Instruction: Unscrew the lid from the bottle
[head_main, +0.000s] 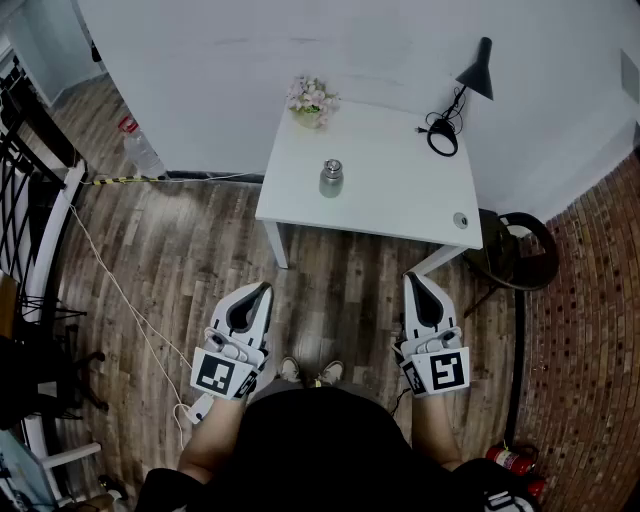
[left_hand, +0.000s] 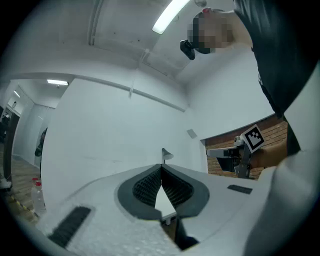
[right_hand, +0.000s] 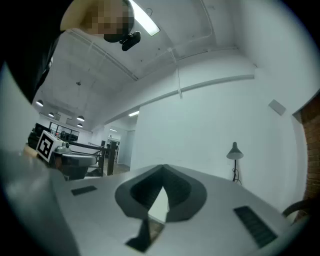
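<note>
A small metal bottle (head_main: 331, 178) with its lid on stands upright near the middle of the white table (head_main: 400, 205). Both grippers hang low by the person's body, well short of the table and apart from the bottle. The left gripper (head_main: 265, 288) is shut with nothing between its jaws, and its tips also meet in its own view (left_hand: 161, 166). Over the floor near the table's right leg, the right gripper (head_main: 413, 277) is likewise shut and empty, its jaws closed in its own view (right_hand: 162, 166). Neither gripper view shows the bottle.
On the table stand a flower pot (head_main: 311, 102) at the back left, a black desk lamp (head_main: 478, 70) with a coiled cable (head_main: 441, 137) at the back right, and a small round object (head_main: 460, 220). A dark chair (head_main: 520, 250) sits right of the table. A plastic bottle (head_main: 140, 150) stands on the wooden floor.
</note>
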